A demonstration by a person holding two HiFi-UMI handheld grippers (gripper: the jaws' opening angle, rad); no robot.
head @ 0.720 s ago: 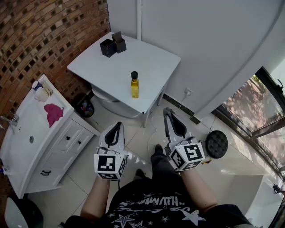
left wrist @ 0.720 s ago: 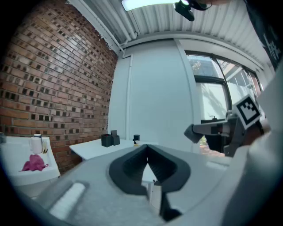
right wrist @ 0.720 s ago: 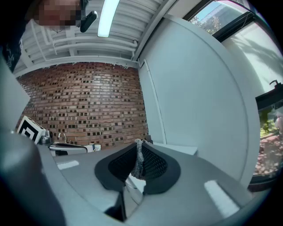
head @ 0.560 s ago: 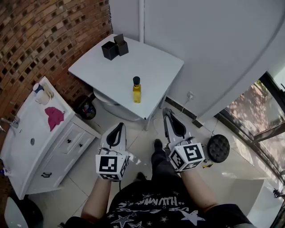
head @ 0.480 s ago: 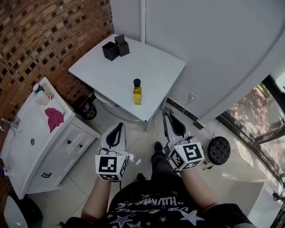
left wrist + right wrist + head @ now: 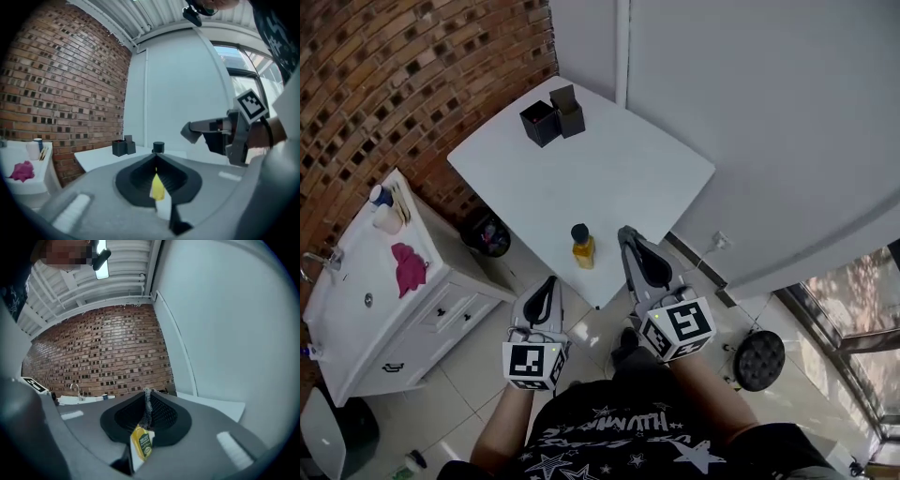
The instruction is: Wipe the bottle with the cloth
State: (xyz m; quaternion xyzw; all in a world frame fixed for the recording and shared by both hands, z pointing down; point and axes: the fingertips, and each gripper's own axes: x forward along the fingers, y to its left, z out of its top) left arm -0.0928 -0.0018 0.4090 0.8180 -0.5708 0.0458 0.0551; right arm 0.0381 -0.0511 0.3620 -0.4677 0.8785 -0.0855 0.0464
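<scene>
A yellow bottle (image 6: 582, 247) with a black cap stands upright near the front edge of the white table (image 6: 609, 169). The pink cloth (image 6: 410, 265) lies on the sink counter at the left, far from both grippers. My left gripper (image 6: 549, 280) is shut and empty, low in front of the table. My right gripper (image 6: 625, 231) is also shut and empty, its tips just right of the bottle and apart from it. In the left gripper view my shut gripper (image 6: 156, 154) points at the bottle, whose cap (image 6: 158, 146) shows above it. The cloth (image 6: 21, 170) is at the left.
Two black boxes (image 6: 551, 117) stand at the table's far corner. A white sink cabinet (image 6: 441, 309) with a tap stands by the brick wall (image 6: 384, 84), with a dark bin (image 6: 486, 234) beside it. A round black stool (image 6: 758, 359) sits on the tiled floor at the right.
I have stepped closer to the table. Both grippers have moved forward, and the right one has come up beside the bottle. Both stay shut.
</scene>
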